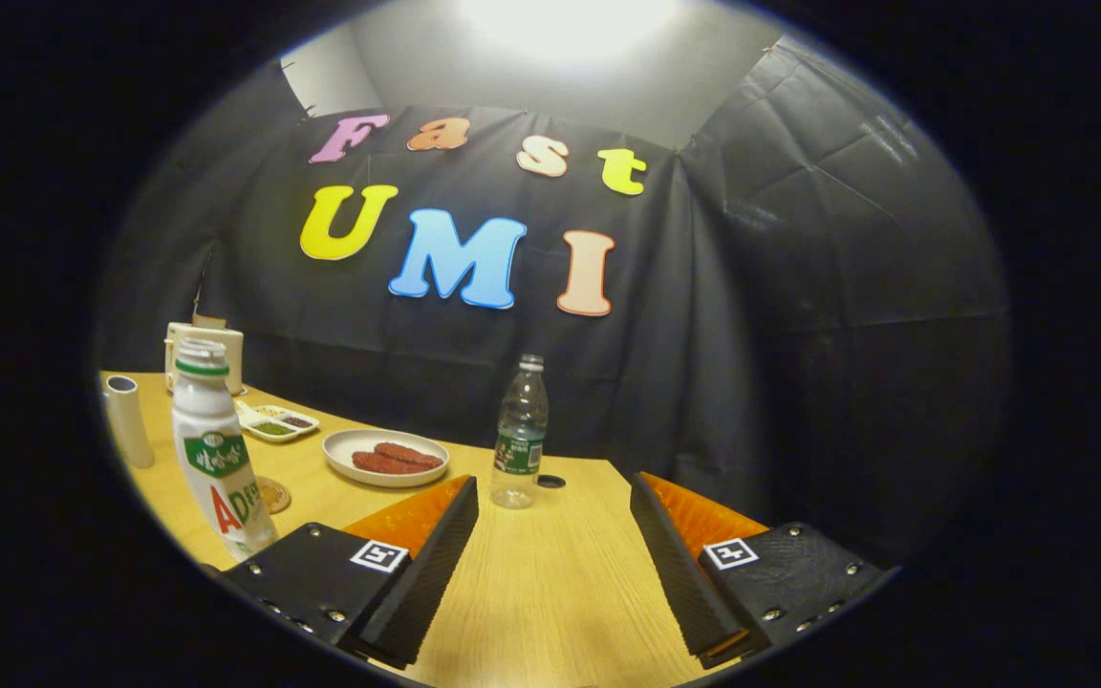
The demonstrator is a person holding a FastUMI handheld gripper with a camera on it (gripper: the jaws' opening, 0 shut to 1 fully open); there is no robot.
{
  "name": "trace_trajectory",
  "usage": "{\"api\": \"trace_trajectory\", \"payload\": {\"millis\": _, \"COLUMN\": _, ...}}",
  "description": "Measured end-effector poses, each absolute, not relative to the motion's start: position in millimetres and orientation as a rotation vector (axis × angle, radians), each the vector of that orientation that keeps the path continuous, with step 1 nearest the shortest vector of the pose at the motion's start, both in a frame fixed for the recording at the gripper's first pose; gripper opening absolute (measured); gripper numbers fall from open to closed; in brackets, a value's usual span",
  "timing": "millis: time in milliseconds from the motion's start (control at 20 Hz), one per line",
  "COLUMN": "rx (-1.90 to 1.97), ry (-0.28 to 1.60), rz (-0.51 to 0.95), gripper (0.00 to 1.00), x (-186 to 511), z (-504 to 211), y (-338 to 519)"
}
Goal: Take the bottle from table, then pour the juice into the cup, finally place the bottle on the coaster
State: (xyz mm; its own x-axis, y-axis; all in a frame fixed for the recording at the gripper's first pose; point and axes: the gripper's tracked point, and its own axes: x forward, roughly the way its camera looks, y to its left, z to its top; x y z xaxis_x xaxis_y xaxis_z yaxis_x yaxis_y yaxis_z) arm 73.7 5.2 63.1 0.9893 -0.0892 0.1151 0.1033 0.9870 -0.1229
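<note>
Item one, the hand-held gripper (555, 564): you are holding it low over the worktop (550, 592) with its fingers spread wide and nothing between them, only bare wood. Item two, the white juice bottle (218, 457): it is standing upright on the worktop, off to the left of the left finger and just beside it, its long axis vertical and its cap end up (the opening looks uncapped, though that is hard to tell at this size). Item three, the coaster (273, 494): it is lying flat just behind the juice bottle's base, partly hidden by it. Item four, a pale cup (128, 420): it is standing farther left, beyond the bottle. Item five, a clear water bottle (520, 435): it is standing straight ahead, beyond the fingers. Item six, a plate (385, 457) with reddish food and a small divided dish (278, 422) are sitting between the two bottles, farther back. Judgement: the grasp is not yet begun; the coming move is calling for a swing left to bring the fingers either side of the juice bottle's body.
</note>
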Motion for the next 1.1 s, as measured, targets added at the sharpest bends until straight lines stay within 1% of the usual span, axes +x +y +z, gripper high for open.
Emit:
{"api": "trace_trajectory", "payload": {"millis": 300, "rx": -0.04, "ry": -0.126, "rz": 0.037, "gripper": 0.97, "x": 50.3, "z": 102.1, "y": 70.9}}
{"api": "trace_trajectory", "payload": {"millis": 500, "rx": 0.042, "ry": -0.078, "rz": 0.117, "gripper": 0.97, "x": 31.7, "z": 103.4, "y": 102.5}}
{"api": "trace_trajectory", "payload": {"millis": 600, "rx": 0.064, "ry": -0.077, "rz": 0.134, "gripper": 0.97, "x": 23.4, "z": 101.9, "y": 111.2}}
{"api": "trace_trajectory", "payload": {"millis": 800, "rx": 0.069, "ry": -0.056, "rz": 0.174, "gripper": 0.97, "x": 10.5, "z": 79.0, "y": 133.2}}
{"api": "trace_trajectory", "payload": {"millis": 1100, "rx": 0.092, "ry": 0.002, "rz": 0.284, "gripper": 0.97, "x": 13.1, "z": 37.8, "y": 185.8}}
